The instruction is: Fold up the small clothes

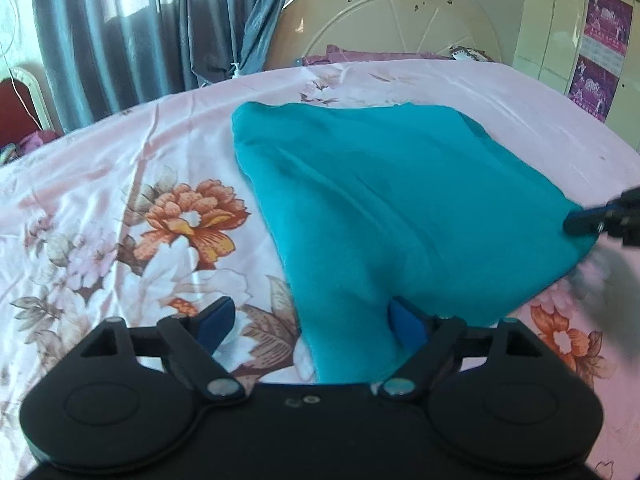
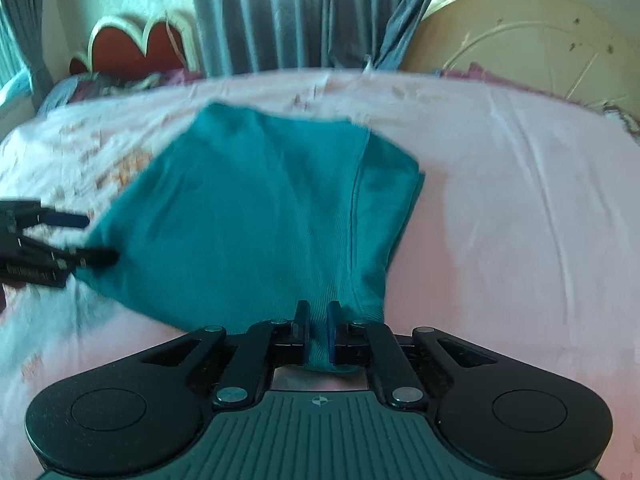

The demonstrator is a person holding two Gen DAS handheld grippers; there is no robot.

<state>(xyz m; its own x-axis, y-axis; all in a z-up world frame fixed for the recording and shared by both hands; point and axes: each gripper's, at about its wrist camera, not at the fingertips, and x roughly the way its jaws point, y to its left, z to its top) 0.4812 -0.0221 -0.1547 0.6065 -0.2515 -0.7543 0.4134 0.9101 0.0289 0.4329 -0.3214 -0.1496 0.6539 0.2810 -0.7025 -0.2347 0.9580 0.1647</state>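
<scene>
Teal garment (image 1: pixel 384 200) spread on floral bed sheet (image 1: pixel 120 200), ahead of both tools, right tool (image 2: pixel 319 328) pinching its near edge, left tool (image 1: pixel 308 324) spread wide, cloth edge between its fingers, unpressed.

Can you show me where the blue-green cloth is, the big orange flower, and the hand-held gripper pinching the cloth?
Blue-green cloth (image 1: pixel 380 200), left wrist view, its middle.
Orange flower (image 1: pixel 192 220), left wrist view, petals.
Right hand-held gripper (image 2: pixel 319 334), right wrist view, between fingertips.
</scene>
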